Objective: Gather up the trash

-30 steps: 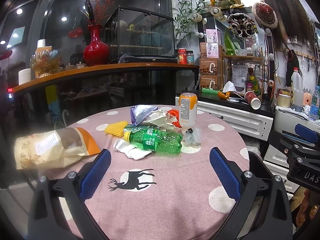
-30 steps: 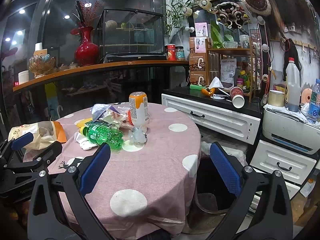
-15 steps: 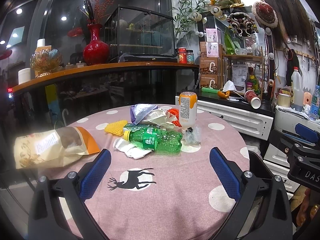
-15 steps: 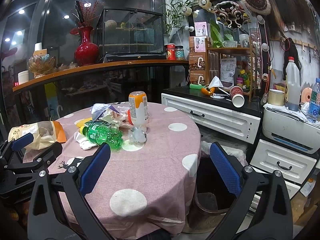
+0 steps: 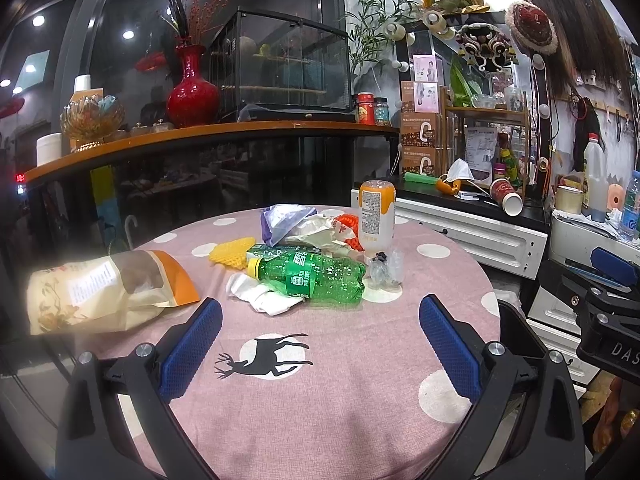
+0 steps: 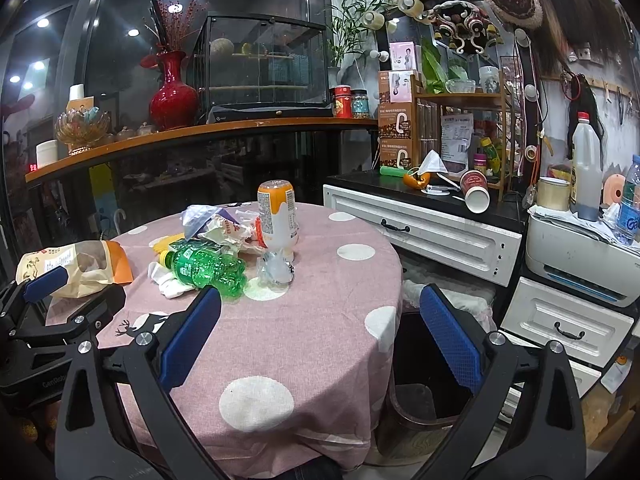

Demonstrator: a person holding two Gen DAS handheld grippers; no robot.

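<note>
- Left wrist view: the left hand-held gripper hangs over the near part of the round bench, its blue pads spread wide with nothing between them.
- The trash sits well ahead, mid-bench: a green bottle on its side over white tissue, crumpled wrappers, and an upright orange-and-white bottle.
- A paper bag overhangs the left edge.
- Bare cloth lies between gripper and pile.
- Right wrist view: the right hand-held gripper is likewise spread and empty, above the bench's right edge.
- A dark bin stands below that edge, beside white drawers.
</note>
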